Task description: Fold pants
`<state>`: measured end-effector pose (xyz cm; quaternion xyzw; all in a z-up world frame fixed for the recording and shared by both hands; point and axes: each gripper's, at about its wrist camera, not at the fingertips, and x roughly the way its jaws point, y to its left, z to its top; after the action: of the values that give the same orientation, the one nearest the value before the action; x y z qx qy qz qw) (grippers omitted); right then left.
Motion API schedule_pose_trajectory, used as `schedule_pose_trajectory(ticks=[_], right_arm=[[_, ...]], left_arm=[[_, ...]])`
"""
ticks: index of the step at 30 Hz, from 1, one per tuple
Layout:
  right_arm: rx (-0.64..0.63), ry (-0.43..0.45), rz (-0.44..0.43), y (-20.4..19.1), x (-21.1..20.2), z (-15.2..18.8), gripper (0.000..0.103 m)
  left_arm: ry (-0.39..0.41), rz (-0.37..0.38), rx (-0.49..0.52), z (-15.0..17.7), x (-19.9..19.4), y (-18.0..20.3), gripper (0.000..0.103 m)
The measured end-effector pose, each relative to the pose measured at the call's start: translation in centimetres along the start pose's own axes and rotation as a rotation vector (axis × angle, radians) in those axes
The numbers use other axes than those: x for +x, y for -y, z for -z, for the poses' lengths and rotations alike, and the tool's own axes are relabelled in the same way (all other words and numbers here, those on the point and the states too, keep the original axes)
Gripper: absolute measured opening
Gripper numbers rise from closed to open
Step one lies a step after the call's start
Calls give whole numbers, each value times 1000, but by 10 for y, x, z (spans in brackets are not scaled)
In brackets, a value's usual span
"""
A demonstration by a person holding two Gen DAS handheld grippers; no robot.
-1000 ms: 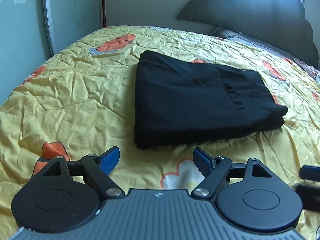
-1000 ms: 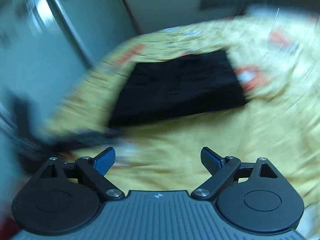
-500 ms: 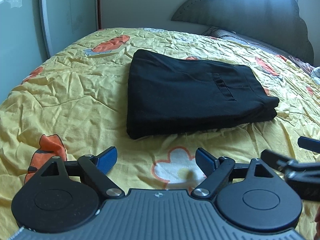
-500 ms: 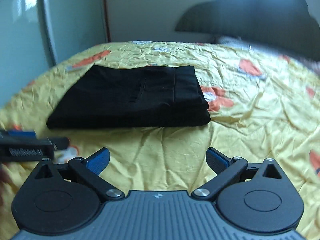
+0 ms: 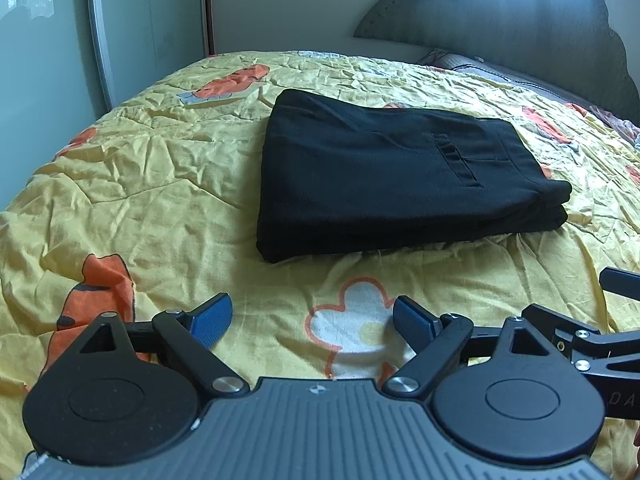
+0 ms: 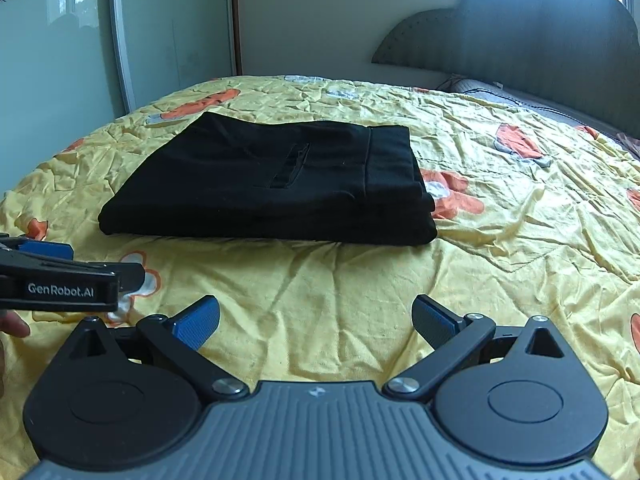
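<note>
The black pants [image 5: 384, 176] lie folded into a flat rectangular stack on the yellow bedspread [image 5: 152, 184], a pocket slit facing up. They also show in the right wrist view [image 6: 272, 188]. My left gripper [image 5: 312, 316] is open and empty, held low over the bedspread, short of the stack's near edge. My right gripper [image 6: 316, 316] is open and empty, also back from the stack. The left gripper's body [image 6: 60, 280] shows at the left of the right wrist view; the right gripper's body [image 5: 600, 328] shows at the right of the left wrist view.
A dark padded headboard [image 6: 540, 36] stands at the far right with a pillow [image 5: 460, 62] below it. A pale wardrobe door [image 5: 48, 40] runs along the bed's left side. The bedspread is wrinkled, with orange and white prints.
Both grippers have pulled back and settled side by side facing the folded pants. The right view has gone from a blurred swing to a steady one. The pants have not moved.
</note>
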<state>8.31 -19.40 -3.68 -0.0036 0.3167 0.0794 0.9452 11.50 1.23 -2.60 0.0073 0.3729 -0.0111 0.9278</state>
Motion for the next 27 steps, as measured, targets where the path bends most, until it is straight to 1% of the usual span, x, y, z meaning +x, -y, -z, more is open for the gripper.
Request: schedule_pose_trajectory(ticks=[9,18,27], right_arm=[[23,-24,-10,5,10,7,103],[21,-17,-12,6,14,11,103],[11,-4,-5,5,16,12,103]], left_arm=[[25,-6,15,5,4,5,96],[57,-15,25,10,7,7,102],[61,-11,22,11,8,7,103]])
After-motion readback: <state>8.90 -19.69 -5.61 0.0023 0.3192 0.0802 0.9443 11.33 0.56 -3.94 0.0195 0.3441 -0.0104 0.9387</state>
